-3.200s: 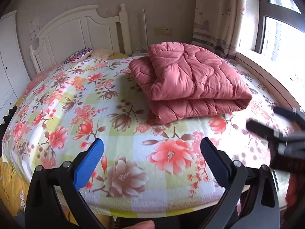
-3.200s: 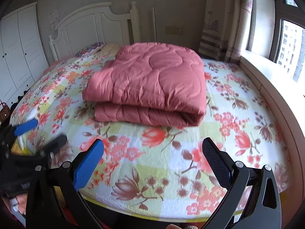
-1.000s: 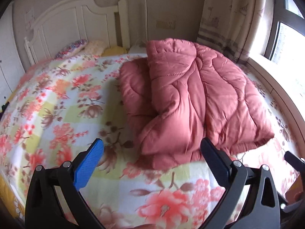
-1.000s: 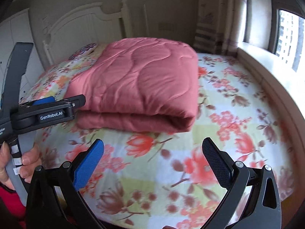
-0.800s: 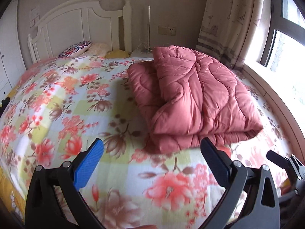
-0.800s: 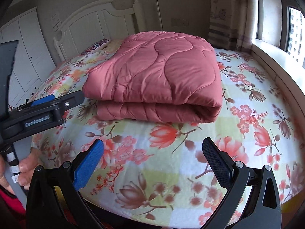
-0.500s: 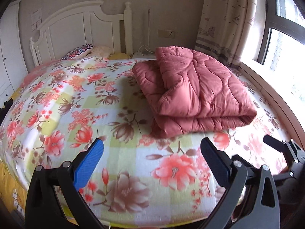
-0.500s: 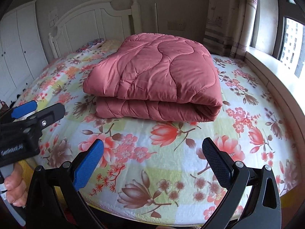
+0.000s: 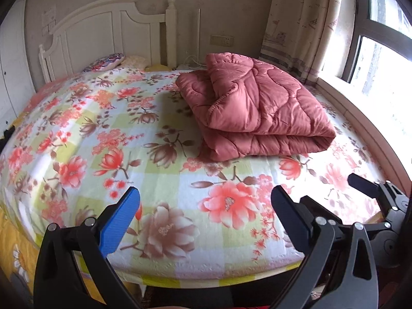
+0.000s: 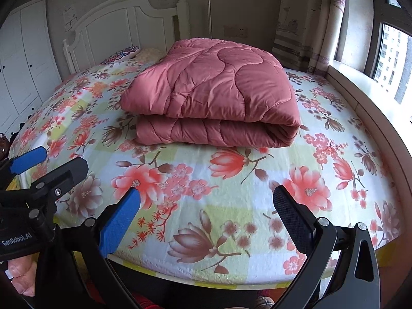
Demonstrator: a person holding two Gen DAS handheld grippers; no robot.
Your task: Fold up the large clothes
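Note:
A folded pink quilted comforter lies in a thick stack on the floral bed sheet, toward the window side; it also shows in the right wrist view. My left gripper is open and empty, over the near edge of the bed, well short of the comforter. My right gripper is open and empty, also over the bed's near edge. The left gripper shows at the left of the right wrist view. The right gripper's fingers show at the right of the left wrist view.
A white headboard stands at the far end, with pillows below it. A curtain and a window sill run along the right. White wardrobe doors are at the left.
Both grippers have pulled back from the comforter toward the near edge of the bed. The comforter lies still and folded. Both stay open.

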